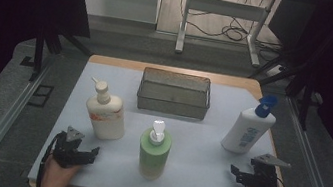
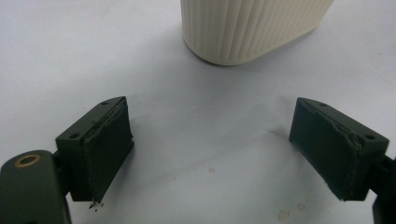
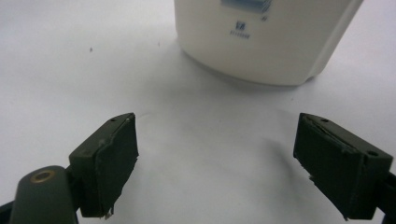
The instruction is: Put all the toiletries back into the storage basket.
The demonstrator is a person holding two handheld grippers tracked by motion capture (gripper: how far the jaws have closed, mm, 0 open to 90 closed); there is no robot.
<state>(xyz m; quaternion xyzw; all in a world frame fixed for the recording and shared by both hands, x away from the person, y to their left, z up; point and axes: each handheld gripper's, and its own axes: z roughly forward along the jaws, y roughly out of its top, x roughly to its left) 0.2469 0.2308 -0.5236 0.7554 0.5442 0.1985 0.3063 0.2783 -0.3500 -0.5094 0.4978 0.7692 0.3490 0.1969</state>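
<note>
Cream ribbed pump bottle (image 2: 252,28) sits top centre, ahead of your left gripper (image 2: 210,154); white blue-capped bottle (image 3: 266,37) ahead of right gripper (image 3: 217,163). Both released, empty. Step: pre-grasp. Next: advance, straddle bottle bases, squeeze.

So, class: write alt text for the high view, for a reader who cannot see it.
Three bottles stand on a white mat: cream, green and white, before a wire basket. An open left claw and right claw rest near the front edge.

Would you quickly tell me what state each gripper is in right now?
Left gripper: open, holding nothing; the cream bottle stands ahead of it.
Right gripper: open, holding nothing; the white bottle stands ahead of it.
</note>
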